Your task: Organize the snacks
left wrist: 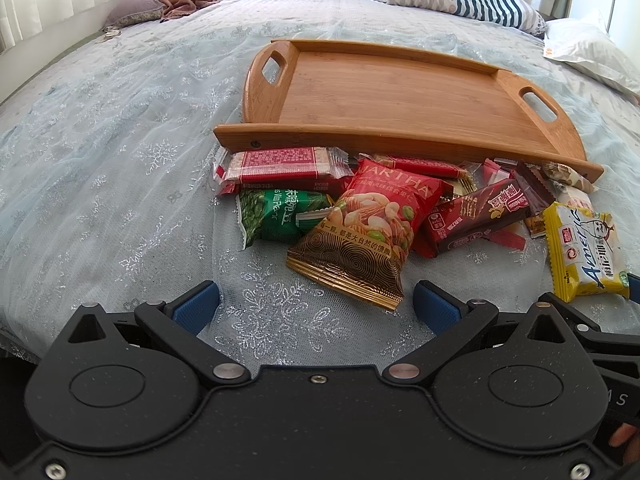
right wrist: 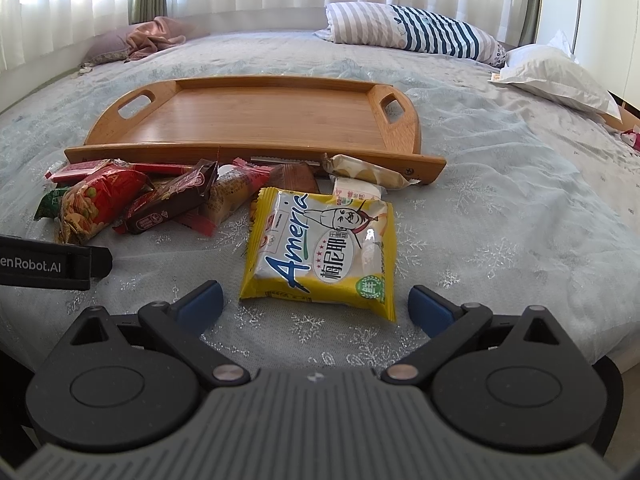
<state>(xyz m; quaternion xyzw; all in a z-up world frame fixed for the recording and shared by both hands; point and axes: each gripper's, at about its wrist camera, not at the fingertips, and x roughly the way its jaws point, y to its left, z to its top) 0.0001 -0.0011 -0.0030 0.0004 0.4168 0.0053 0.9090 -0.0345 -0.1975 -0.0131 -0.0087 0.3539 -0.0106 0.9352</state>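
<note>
Both grippers hover spread wide and empty over the bed point(right wrist: 500, 200), the right gripper point(right wrist: 316, 304) framing a yellow cracker pack point(right wrist: 320, 252), the left gripper point(left wrist: 316, 304) facing a nut bag point(left wrist: 360, 232). The sorting appears unstarted; a first pickup likely follows. At twelve o'clock, beyond the snack heap point(left wrist: 400, 192), the wooden tray point(right wrist: 256, 120) holds nothing.

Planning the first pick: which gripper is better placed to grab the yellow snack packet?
Right. The yellow packet lies centred just ahead of the open right gripper. For the left gripper, it sits far off to the side, with the nut bag directly ahead instead.
</note>
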